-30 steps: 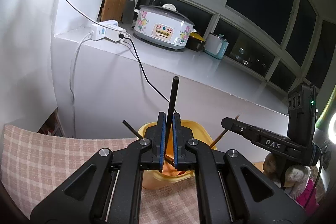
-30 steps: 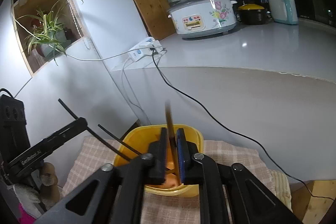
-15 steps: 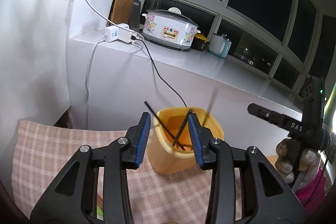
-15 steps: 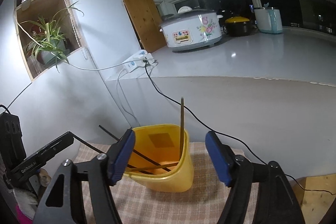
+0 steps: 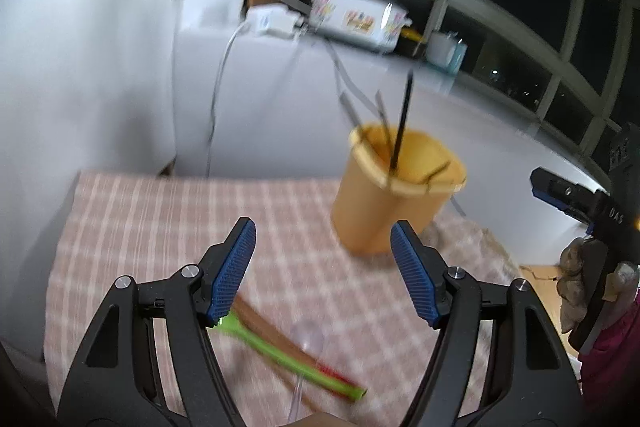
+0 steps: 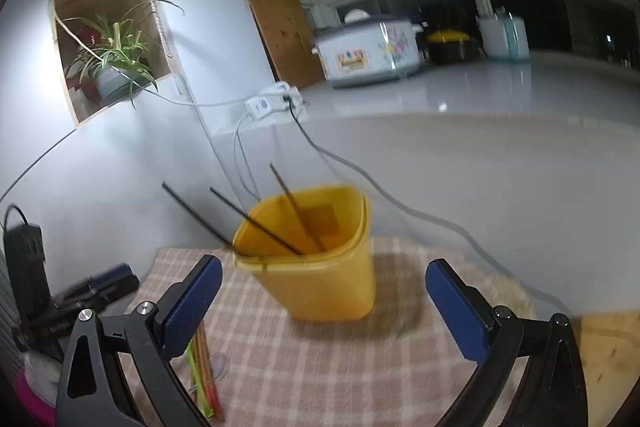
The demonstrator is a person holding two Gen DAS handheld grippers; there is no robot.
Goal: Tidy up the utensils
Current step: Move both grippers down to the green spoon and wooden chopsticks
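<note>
Utensils are partly sorted: the yellow cup [image 6: 320, 259] stands on the checked cloth [image 5: 168, 227] at the far side and already holds several dark chopsticks [image 6: 256, 223] leaning against its rim, while a green-handled utensil [image 5: 288, 355], a brown stick [image 5: 272, 331] and a clear spoon [image 5: 308, 343] lie loose on the near cloth and appear left to collect. The right gripper [image 6: 324, 303] has just been opening, its jaws wide and empty, with the cup beyond and between its tips. The left gripper [image 5: 324, 271] has likewise been opening and grips nothing; the loose utensils lie just below its left pad, the cup far right.
</note>
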